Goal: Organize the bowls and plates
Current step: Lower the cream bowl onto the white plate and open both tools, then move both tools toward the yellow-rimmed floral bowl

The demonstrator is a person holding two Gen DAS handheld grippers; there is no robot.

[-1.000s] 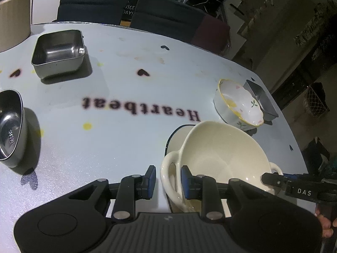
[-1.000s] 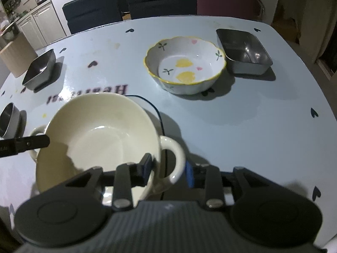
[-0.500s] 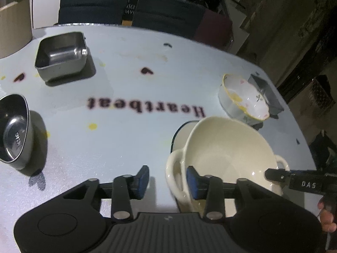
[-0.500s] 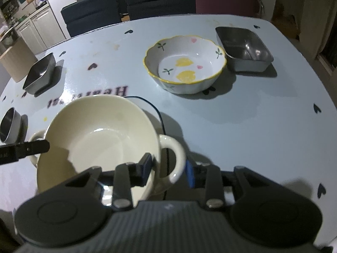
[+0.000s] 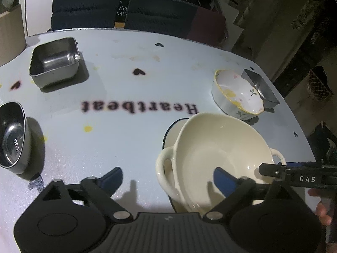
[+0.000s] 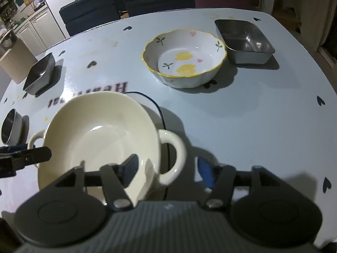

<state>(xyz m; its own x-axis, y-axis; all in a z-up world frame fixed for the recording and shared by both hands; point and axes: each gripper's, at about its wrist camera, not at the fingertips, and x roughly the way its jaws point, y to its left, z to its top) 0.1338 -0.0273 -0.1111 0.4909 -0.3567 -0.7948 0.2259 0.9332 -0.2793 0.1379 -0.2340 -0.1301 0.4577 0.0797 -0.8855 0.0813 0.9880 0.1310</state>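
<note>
A cream two-handled bowl (image 5: 221,147) (image 6: 101,130) rests on a dark-rimmed plate (image 5: 172,130) (image 6: 157,107) near the table's front edge. My left gripper (image 5: 167,178) straddles the bowl's left handle; its jaws are opening and stand wide, clear of the handle. My right gripper (image 6: 168,169) straddles the right handle, jaws opening, pads off it. Each gripper also shows in the other's view: the right gripper (image 5: 294,172) and the left gripper (image 6: 25,156). A floral bowl (image 5: 238,94) (image 6: 185,57) sits farther back.
A rectangular steel tray (image 5: 261,88) (image 6: 244,38) stands beside the floral bowl. A square steel container (image 5: 54,61) (image 6: 40,73) and an oval steel bowl (image 5: 12,135) (image 6: 10,126) sit on the left. Chairs (image 5: 160,14) line the far side. A person's fingers (image 5: 322,210) show at right.
Both grippers were shut on the cream bowl's handles and have let go, their jaws spreading wide. The bowl has settled onto the plate.
</note>
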